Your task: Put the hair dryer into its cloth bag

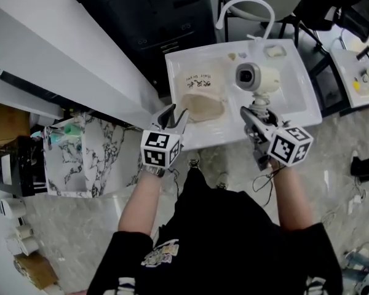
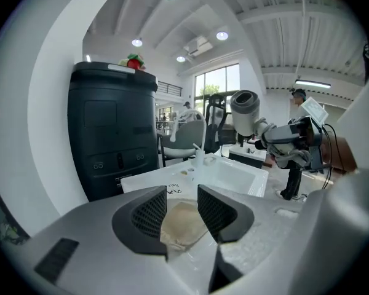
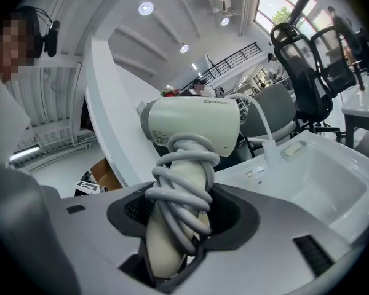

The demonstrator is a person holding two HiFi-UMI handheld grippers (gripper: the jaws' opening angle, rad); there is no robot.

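Note:
A cream hair dryer point(image 1: 256, 77) with its grey cord wound round the handle point(image 3: 178, 208) is held upright over the white basin counter point(image 1: 295, 112). My right gripper point(image 1: 253, 117) is shut on that handle, and the dryer head point(image 3: 194, 126) rises above the jaws. The beige cloth bag point(image 1: 203, 97) with dark print lies flat on the counter's left part, mouth toward me. My left gripper point(image 1: 174, 117) stands open just before the bag's near edge. Between its jaws only the bag point(image 2: 181, 221) lying beyond them shows.
A white tap point(image 1: 246, 8) arches over the basin's far side. A black bin point(image 2: 114, 134) stands behind the counter on the left. A white sloping wall point(image 1: 55, 54) runs along the left, a marble-patterned box point(image 1: 80, 155) beside it. Office chairs point(image 3: 307, 72) stand beyond.

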